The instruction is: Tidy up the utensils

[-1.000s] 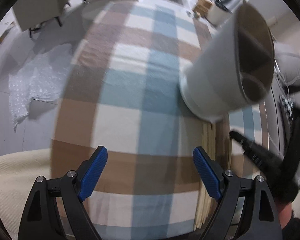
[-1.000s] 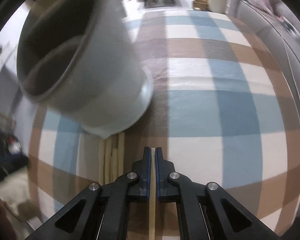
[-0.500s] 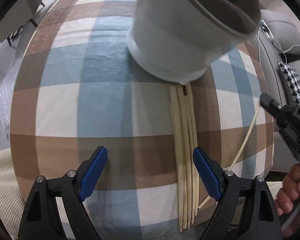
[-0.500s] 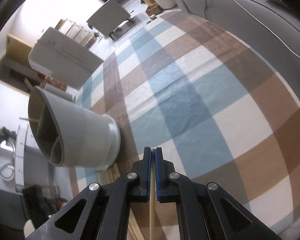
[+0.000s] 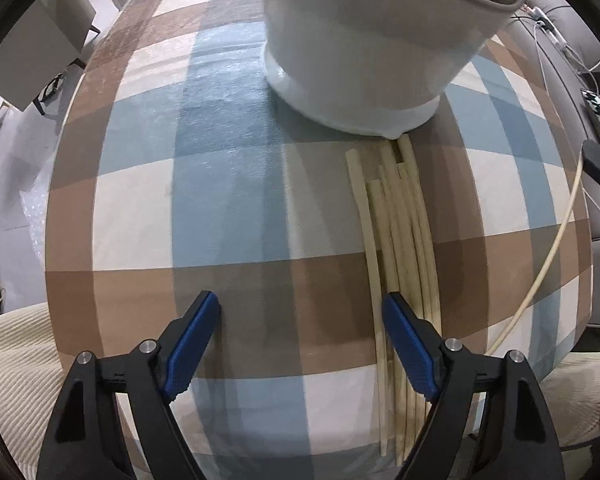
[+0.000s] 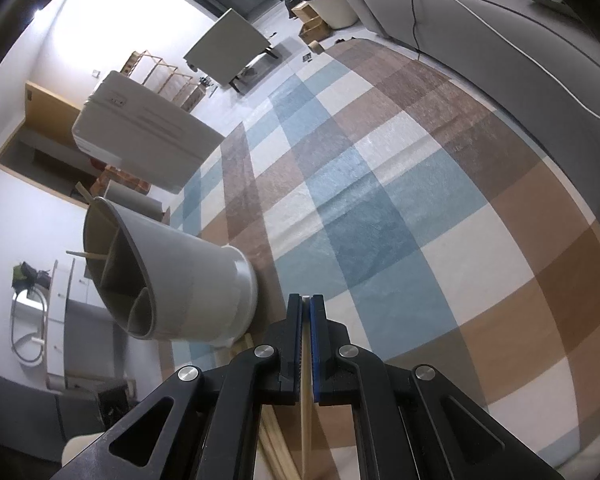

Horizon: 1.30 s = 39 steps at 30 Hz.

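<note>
One chopstick (image 6: 306, 380) pinched in right tool (image 6: 307, 308), open tablecloth (image 6: 380, 200) ahead

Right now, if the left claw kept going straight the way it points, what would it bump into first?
Probably the checked tablecloth. The open left claw points down at bare cloth, with the chopsticks lying just beside one finger.

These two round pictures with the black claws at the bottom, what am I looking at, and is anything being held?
Each picture comes from a camera mounted on a hand-held gripper, looking along its two blue-padded fingers. A person holds one in each hand. The left gripper points down at a checked tablecloth; its jaws are closing with nothing between them. Beside it lies a bundle of chopsticks, reaching a grey divided utensil holder. The right gripper is shut on a single chopstick, with the holder to its left.
</note>
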Motion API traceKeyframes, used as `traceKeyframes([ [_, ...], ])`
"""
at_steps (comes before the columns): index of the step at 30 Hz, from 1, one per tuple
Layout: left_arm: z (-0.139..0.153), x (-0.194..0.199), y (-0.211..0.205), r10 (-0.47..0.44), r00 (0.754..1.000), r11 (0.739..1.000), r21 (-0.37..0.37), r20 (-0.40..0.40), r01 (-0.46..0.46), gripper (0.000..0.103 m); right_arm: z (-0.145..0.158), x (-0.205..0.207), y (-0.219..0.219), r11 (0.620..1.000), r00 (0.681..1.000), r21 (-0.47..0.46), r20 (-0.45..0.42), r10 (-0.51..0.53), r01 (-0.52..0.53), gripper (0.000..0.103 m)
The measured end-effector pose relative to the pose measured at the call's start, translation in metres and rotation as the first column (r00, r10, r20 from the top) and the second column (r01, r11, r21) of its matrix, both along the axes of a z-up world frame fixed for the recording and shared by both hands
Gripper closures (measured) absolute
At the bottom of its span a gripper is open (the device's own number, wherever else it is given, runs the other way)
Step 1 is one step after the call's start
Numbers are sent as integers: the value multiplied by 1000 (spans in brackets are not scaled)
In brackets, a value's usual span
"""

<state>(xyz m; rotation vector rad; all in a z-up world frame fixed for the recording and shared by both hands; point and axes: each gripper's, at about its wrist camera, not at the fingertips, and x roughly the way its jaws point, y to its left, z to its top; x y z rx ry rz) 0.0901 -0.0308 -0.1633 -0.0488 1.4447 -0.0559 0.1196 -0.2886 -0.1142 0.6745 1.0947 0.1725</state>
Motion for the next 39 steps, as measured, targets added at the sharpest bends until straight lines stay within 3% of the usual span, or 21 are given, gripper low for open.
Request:
traceKeyframes([
  [7, 2, -3, 27, 47, 998, 998, 37, -30, -46, 25, 4, 2, 5, 1000, 1000, -25, 16, 16, -15, 100],
  [15, 6, 26, 47, 149, 988, 989, -25, 29, -148, 25, 9, 3, 2, 999, 999, -36, 37, 3, -1, 100],
  [21, 2, 43, 33, 113, 991, 993, 23, 65, -115, 25, 10, 5, -3, 1000, 999, -23, 50, -18, 20, 100],
  [23, -1, 48, 30, 99, 992, 994, 37, 72, -102, 32, 10, 6, -3, 1000, 998, -20, 51, -19, 20, 100],
  [25, -2, 51, 24, 82, 993, 995, 49, 89, -87, 51, 11, 7, -3, 1000, 998, -20, 56, -18, 19, 100],
  [26, -1, 51, 22, 74, 992, 996, 44, 99, -78, 55, 11, 8, -2, 1000, 998, -19, 60, -17, 18, 100],
  [28, 4, 51, 16, 45, 993, 998, 42, 110, -50, 79, 12, 9, -1, 1000, 998, -21, 64, -17, 18, 100],
  [30, 5, 51, 11, 24, 993, 999, 33, 117, -28, 97, 12, 9, -1, 1000, 998, -23, 67, -18, 19, 100],
  [34, 7, 52, 23, 71, 990, 997, -28, 123, -68, 101, 14, 10, 1, 999, 997, -32, 79, -15, 17, 100],
  [39, 31, 45, 39, 140, 971, 988, -98, 195, -123, 101, 24, 5, 7, 998, 992, -57, 125, 7, 0, 100],
])
